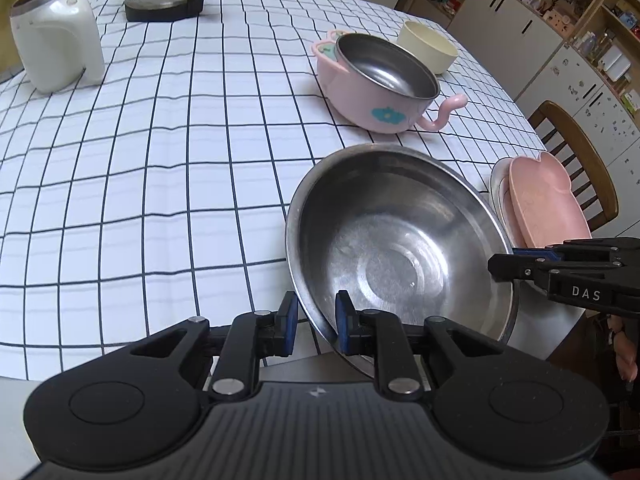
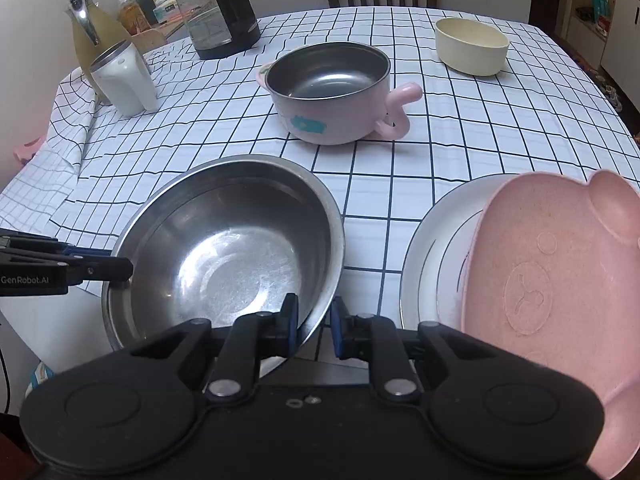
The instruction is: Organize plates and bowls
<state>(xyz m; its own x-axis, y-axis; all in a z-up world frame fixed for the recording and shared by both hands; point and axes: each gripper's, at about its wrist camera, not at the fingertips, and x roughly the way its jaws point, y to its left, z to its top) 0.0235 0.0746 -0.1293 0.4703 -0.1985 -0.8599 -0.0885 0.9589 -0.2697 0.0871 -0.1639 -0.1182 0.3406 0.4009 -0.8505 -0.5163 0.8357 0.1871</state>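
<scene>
Left tool (image 1: 316, 320) clenched on steel bowl (image 1: 400, 248) rim | right tool (image 2: 314, 326) clenched on opposite rim | bowl at surface (image 1: 160, 160) near edge, beside pink plate (image 2: 560, 280)

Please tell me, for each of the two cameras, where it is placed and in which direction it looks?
Left wrist: sits on the left tool, looking down along it at the steel bowl; own fingers clamp the near-left rim, right tool at right.
Right wrist: sits on the right tool, looking down at the steel bowl; fingers clamp the right rim, left tool at left.
Shared: pink pot, cream bowl, pink plate.
</scene>
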